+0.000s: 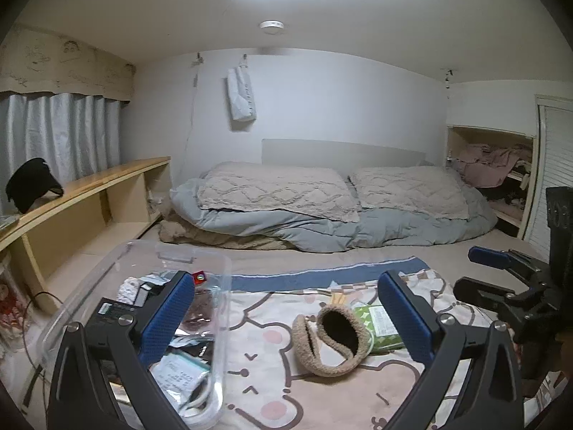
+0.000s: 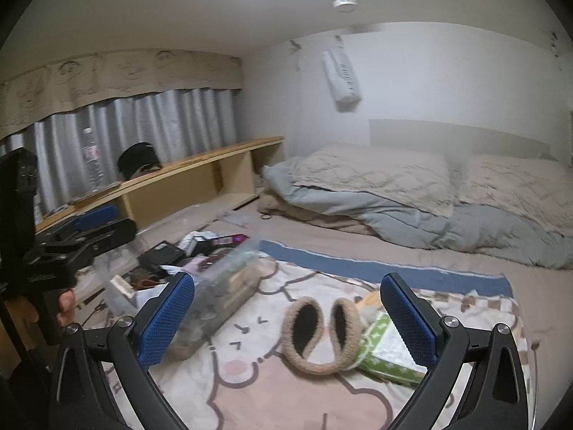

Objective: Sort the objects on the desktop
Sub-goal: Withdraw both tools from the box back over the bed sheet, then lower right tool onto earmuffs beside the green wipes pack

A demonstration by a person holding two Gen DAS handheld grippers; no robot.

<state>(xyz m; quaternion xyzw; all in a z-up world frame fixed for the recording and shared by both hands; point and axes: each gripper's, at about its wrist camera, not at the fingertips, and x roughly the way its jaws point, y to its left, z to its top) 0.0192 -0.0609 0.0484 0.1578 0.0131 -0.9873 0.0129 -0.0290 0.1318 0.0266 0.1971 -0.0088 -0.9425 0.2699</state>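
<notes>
Cartoon-print blanket [image 2: 250,376] bears fuzzy, curled earmuffs [image 2: 318,337].

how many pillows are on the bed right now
2. One pillow lies on the left at the head of the bed, the other pillow beside it on the right, both atop the grey duvet. More could be hidden underneath.

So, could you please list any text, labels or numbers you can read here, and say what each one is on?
Nothing reads clearly.
White bag on the wall: a vertical line of print, too small.
Paper slip in the clear bin: printed lines, blurred.
Green packet: white label, unreadable.
Black box in the bin: small label, illegible.
</notes>
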